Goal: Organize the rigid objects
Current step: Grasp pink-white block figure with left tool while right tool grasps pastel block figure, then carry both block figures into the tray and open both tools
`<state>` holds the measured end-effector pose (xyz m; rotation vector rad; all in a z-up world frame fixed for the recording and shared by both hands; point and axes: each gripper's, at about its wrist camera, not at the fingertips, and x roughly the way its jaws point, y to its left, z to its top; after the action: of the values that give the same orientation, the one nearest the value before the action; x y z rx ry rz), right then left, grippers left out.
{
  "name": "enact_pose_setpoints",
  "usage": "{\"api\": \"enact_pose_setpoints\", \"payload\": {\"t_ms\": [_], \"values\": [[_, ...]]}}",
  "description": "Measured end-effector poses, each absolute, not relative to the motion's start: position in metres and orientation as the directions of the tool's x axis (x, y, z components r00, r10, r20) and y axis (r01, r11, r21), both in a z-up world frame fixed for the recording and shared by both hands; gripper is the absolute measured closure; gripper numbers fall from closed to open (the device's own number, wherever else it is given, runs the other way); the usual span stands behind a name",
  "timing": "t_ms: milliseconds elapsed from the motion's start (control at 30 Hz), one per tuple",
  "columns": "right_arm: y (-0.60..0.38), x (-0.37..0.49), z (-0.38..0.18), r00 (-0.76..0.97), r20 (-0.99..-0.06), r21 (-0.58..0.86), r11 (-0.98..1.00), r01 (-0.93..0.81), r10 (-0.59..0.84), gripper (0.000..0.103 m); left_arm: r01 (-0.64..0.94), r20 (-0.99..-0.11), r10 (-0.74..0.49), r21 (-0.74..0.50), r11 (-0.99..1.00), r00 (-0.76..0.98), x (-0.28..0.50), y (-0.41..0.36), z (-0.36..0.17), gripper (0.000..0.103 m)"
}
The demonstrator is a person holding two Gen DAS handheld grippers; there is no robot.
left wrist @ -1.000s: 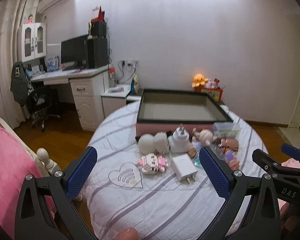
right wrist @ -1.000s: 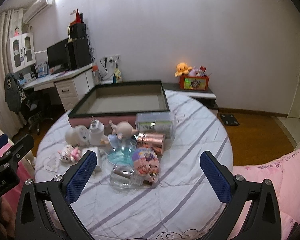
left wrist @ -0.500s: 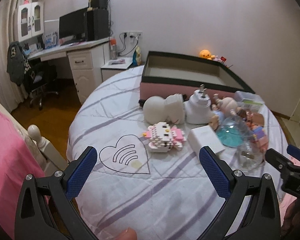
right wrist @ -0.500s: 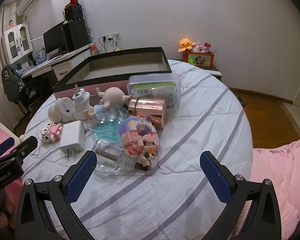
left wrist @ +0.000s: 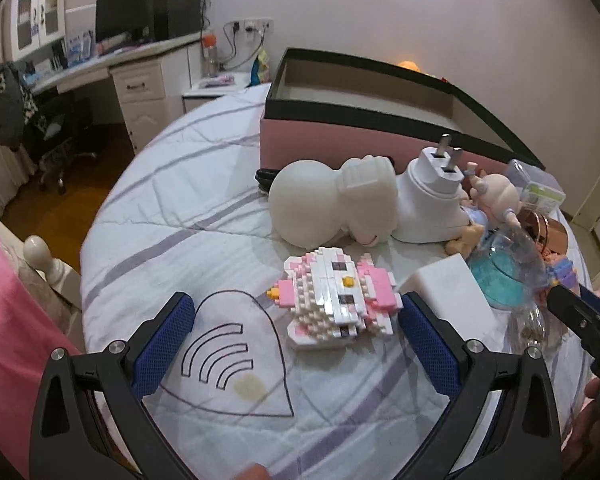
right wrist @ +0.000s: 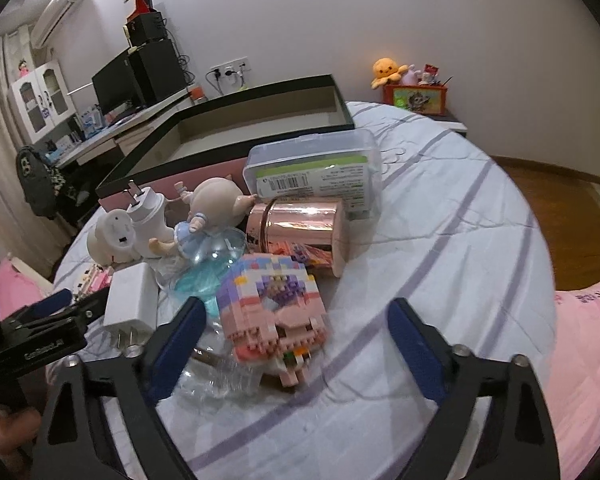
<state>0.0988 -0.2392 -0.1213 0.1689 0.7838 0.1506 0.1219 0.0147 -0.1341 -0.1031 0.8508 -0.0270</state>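
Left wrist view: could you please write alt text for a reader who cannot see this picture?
The open left claw hovers low over a striped white cloth, its blue pads on either side of a pink and white brick-built cat. Behind the cat lie a white figure, a white plug adapter and a small doll, in front of a pink box with a black rim.

Toy-cluttered striped round table [left wrist: 188,216]
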Motion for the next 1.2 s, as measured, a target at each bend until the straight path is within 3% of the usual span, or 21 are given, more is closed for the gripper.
{"api": "enact_pose_setpoints", "payload": {"t_ms": [67, 167, 233, 267, 533, 1200], "values": [[-0.242, 0.102, -0.123, 0.691, -0.685, 0.234, 0.968, -0.093, 0.232, 0.024, -0.003, -0.745, -0.083, -0.112, 0.994, 0.662, 0.123, 0.014, -0.133, 0.006], [-0.241, 0.100, -0.123, 0.689, -0.675, 0.244, 0.961, -0.130, 0.265, 0.046, 0.020, -0.745, -0.088, -0.099, 0.995, 0.661, 0.124, 0.009, -0.133, 0.016], [-0.239, 0.097, -0.124, 0.688, -0.679, 0.228, 0.964, -0.136, 0.257, 0.048, 0.041, -0.740, -0.088, -0.081, 0.996, 0.667, 0.122, 0.004, -0.132, 0.038], [-0.239, 0.097, -0.124, 0.687, -0.678, 0.229, 0.964, -0.138, 0.259, 0.048, 0.051, -0.736, -0.095, -0.081, 0.995, 0.670, 0.121, 0.003, -0.131, 0.045], [-0.244, 0.089, -0.120, 0.687, -0.673, 0.248, 0.958, -0.141, 0.275, 0.048, 0.095, -0.718, -0.191, -0.172, 0.980, 0.670, 0.107, 0.010, -0.126, 0.046], [-0.247, 0.073, -0.098, 0.716, -0.634, 0.248, 0.953, -0.171, 0.293, 0.048, 0.141, -0.683, -0.225, -0.178, 0.974, 0.695, 0.080, 0.005, -0.104, 0.046]]}}
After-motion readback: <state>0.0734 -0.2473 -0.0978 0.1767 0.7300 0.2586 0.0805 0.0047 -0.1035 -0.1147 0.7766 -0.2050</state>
